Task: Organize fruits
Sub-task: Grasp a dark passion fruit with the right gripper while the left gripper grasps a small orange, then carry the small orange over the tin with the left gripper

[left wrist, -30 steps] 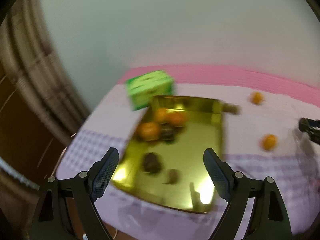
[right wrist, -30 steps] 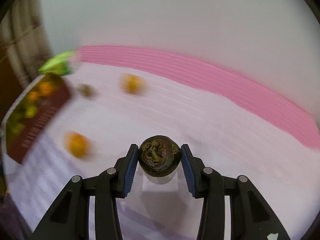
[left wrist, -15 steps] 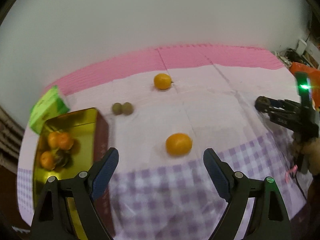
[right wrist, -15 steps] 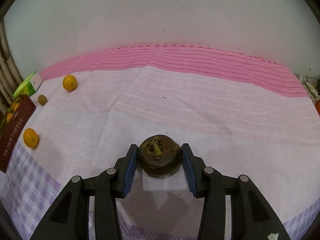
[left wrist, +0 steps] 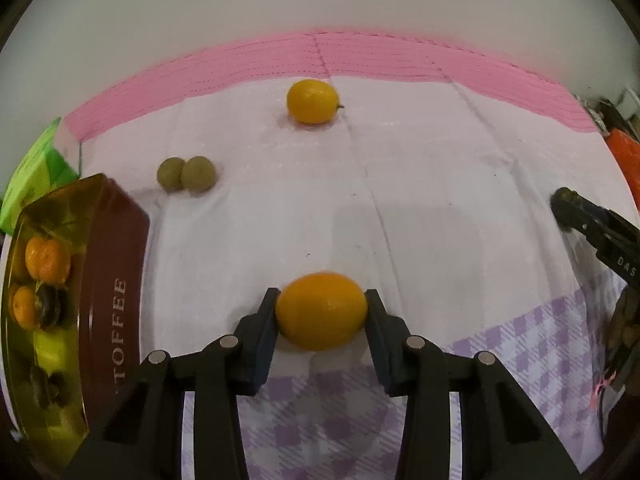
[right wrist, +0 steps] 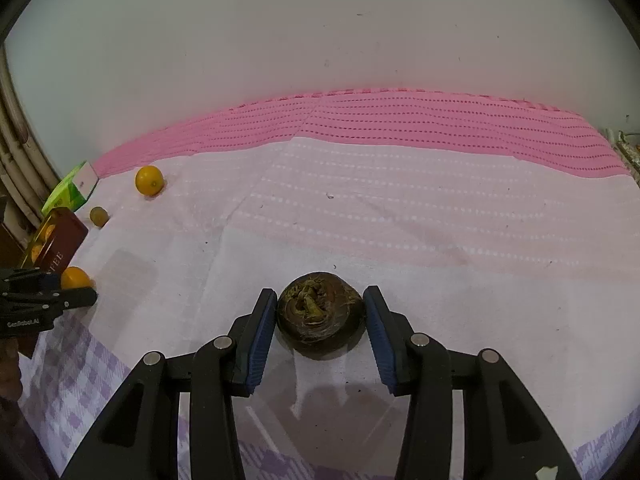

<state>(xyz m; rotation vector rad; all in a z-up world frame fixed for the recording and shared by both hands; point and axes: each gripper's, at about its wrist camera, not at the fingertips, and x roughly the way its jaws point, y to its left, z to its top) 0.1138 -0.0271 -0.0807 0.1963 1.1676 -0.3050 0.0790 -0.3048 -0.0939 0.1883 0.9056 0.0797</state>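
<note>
An orange (left wrist: 321,311) lies on the cloth between the pads of my left gripper (left wrist: 321,314), whose jaws are closing and touch it on both sides. My right gripper (right wrist: 321,314) has a dark brown fibrous fruit (right wrist: 320,320) between its pads, resting on the cloth; its jaws are opening slightly, with the pads still at the fruit's sides. A brown "TOFFEE" tin (left wrist: 116,280) at the left holds oranges and dark fruits. A second orange (left wrist: 313,101) and two small green fruits (left wrist: 187,174) lie farther back.
A green box (left wrist: 36,176) stands behind the tin. The cloth is pale pink with a pink band (right wrist: 400,128) along the wall and a purple check part (left wrist: 320,420) at the near edge. Clutter and an orange-red object (left wrist: 624,160) sit at the far right.
My left gripper swung from over the tin to the near orange, came down and closed on it. My right gripper settled with the dark fruit on the cloth and stopped moving.
</note>
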